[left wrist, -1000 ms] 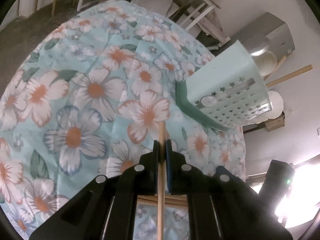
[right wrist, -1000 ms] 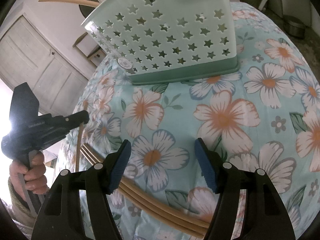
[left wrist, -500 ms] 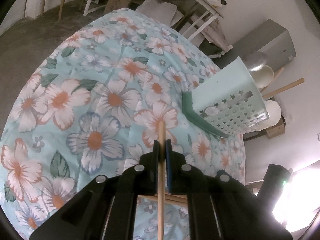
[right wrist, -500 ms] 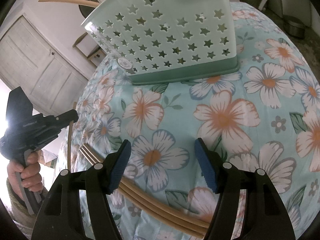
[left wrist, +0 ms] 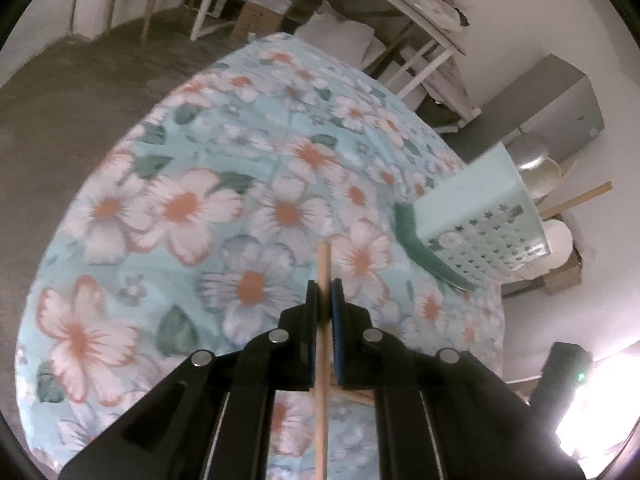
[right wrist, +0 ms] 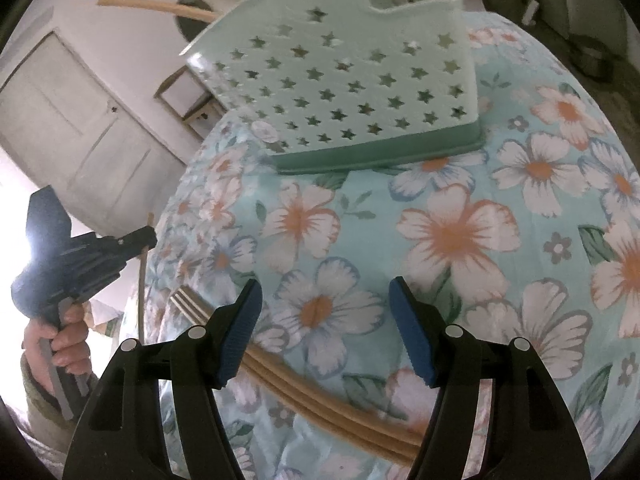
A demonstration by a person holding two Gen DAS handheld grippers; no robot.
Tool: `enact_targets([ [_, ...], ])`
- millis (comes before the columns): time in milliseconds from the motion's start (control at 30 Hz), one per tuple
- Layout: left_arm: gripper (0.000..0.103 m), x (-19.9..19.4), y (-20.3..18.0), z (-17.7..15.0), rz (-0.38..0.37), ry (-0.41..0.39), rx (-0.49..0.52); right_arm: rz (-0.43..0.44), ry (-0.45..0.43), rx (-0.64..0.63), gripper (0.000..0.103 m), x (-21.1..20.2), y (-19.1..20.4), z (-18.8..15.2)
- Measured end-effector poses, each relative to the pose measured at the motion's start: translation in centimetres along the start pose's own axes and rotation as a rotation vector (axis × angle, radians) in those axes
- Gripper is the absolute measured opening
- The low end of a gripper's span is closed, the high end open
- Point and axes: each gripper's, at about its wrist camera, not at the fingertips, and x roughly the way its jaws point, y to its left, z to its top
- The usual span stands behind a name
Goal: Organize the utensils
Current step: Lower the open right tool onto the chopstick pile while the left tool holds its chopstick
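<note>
The left hand-held gripper (left wrist: 324,292) is clamped tight on a thin wooden stick (left wrist: 323,264), most likely a utensil handle, whose end pokes out just past the pads and whose length runs back under the tool. It hangs above the flowered cloth on the table (left wrist: 180,208), and the mint caddy (left wrist: 480,220) with star cut-outs stands off at about two o'clock from the tips, well apart from them. From the other side, the right hand-held gripper (right wrist: 326,332) hovers with its pads spread and nothing between them. Just beneath it, more wooden utensils (right wrist: 328,400) lie in a bundle on the cloth, a fork-like end (right wrist: 186,298) showing at ten o'clock; the caddy sits at twelve o'clock with a wooden handle (right wrist: 156,5) already sticking out of its top. To my eye the step in hand is carrying the stick to the caddy. To do it well I would tip the stick nearer upright before reaching the rim, aim for an open compartment clear of the handle already there, and let go only once the lower end is well inside, since the light caddy could tip if nudged.
</note>
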Motion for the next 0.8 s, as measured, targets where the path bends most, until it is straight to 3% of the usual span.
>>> enact_targets([
  [333,0.005,-0.5,3.3,-0.7,0.028,-0.012,-0.062,0.052,0.037,-0.259,0.05,1.9,6.2,-0.3],
  [500,0.005,-0.3,3.6,-1.1,0.019,-0.007,-0.062,0.071,0.099,-0.381,0.036,4.3,9.0,-0.5],
  [600,0.005,-0.2,3.4,-1.2,0.012,-0.005,-0.055,0.057,0.13,-0.434,0.029,5.6,9.8,-0.6],
  [800,0.005,0.0,3.2,-1.2,0.0,-0.002,-0.048,0.027,0.129,-0.452,0.023,6.3,9.6,0.0],
])
